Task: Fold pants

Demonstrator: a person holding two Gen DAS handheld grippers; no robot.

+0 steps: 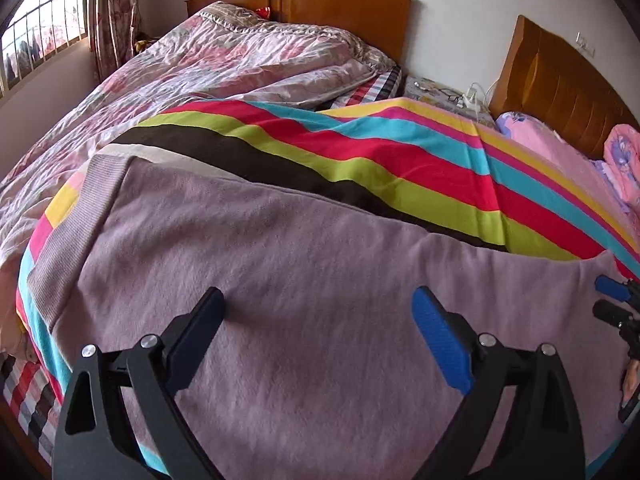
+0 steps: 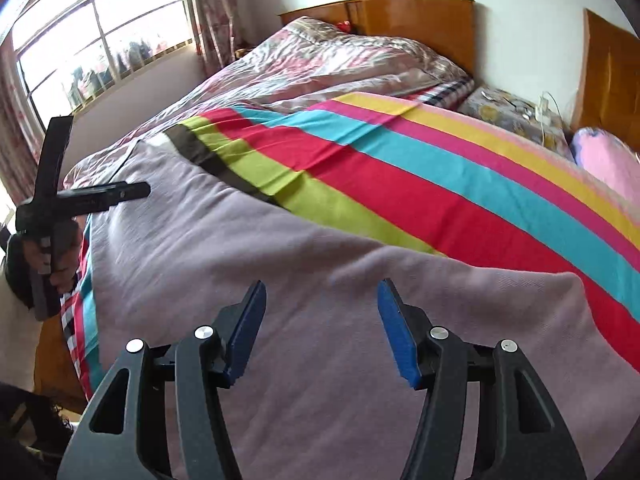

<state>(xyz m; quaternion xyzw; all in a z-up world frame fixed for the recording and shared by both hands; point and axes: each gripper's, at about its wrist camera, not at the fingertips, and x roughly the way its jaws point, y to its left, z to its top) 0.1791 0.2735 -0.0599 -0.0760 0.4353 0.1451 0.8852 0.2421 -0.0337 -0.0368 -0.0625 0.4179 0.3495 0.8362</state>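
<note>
Mauve pants (image 1: 320, 320) flat on striped sheet (image 1: 360, 152), near edge cut off. Left gripper (image 1: 320, 320) spread wide, empty. Right gripper (image 2: 320, 320) parted, nothing between pads.

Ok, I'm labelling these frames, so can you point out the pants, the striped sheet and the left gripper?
pants (image 1: 320, 280), left wrist view, on the flat mauve fabric
striped sheet (image 1: 380, 168), left wrist view, on a red stripe
left gripper (image 1: 318, 300), left wrist view, midway between its open fingertips
</note>
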